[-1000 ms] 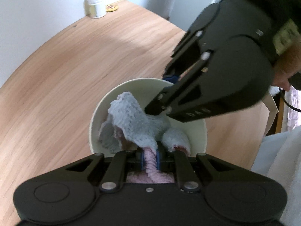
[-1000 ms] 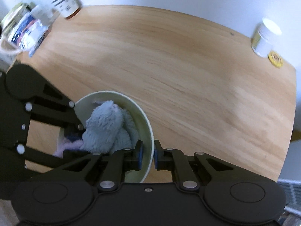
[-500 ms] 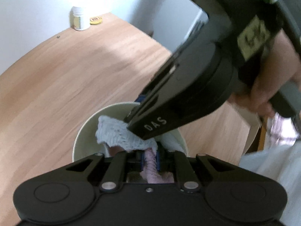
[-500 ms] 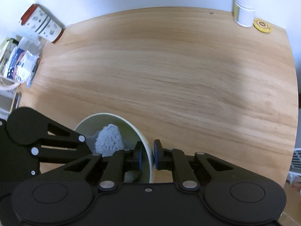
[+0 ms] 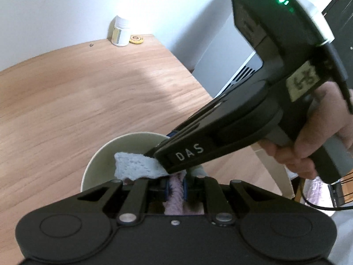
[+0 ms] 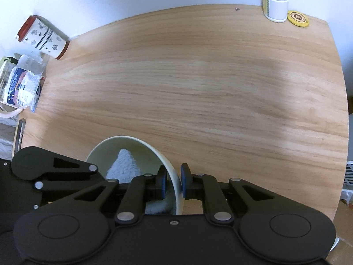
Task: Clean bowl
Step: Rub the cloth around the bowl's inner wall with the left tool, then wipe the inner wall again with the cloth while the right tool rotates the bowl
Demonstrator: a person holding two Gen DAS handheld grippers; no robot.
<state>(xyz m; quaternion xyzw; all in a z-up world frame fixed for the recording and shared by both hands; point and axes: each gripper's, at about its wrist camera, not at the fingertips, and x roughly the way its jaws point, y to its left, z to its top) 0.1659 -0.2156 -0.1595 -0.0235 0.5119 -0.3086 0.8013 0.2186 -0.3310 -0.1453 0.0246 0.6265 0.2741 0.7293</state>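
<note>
Wooden worktop point(image 6: 198, 84) carrying pale bowl point(image 6: 123, 140) at near edge. Right gripper point(image 6: 172, 182) clamped on bowl rim. Left gripper point(image 5: 175, 185) closed on cloth point(image 5: 134, 164) inside bowl. White bottle point(image 6: 275, 0) far corner.

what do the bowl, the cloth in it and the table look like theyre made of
bowl: smooth pale green-white, probably ceramic or melamine, judging by its thick, even rim.
cloth: soft knitted or terry fabric, nubby blue and pink pile.
table: wood or wood-look laminate, with streaky grain and a matte finish.
</note>
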